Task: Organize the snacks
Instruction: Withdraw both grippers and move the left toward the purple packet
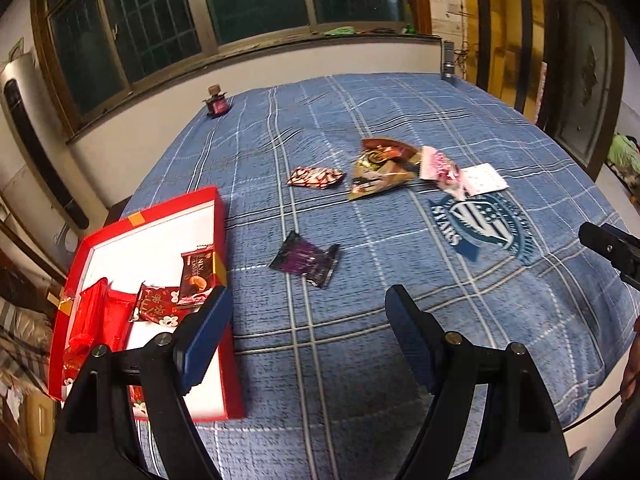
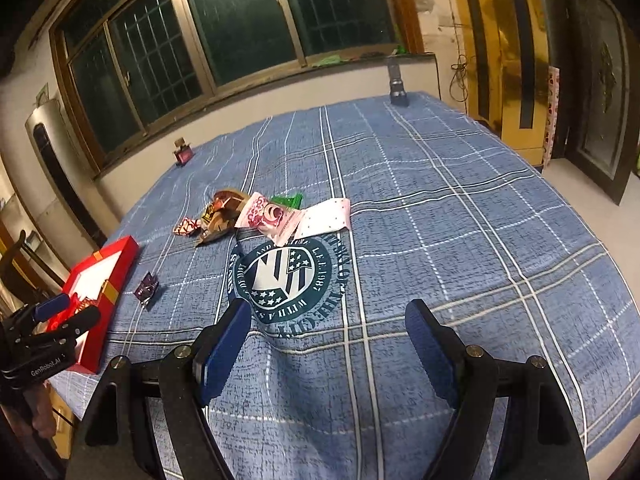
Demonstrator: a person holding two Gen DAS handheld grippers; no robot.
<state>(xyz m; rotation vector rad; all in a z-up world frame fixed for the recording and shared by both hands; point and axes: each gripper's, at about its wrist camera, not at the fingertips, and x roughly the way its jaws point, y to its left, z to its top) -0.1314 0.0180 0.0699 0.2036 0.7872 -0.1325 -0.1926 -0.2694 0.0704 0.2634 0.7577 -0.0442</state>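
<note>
Both the left gripper and the right gripper are held with jaws spread, empty. A purple snack pack is seen beside the red box.

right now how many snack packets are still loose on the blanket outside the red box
At least 5: purple packet nearest the red box, red-white packet, gold bag, pink packet, white packet. A green one peeks behind.
</note>
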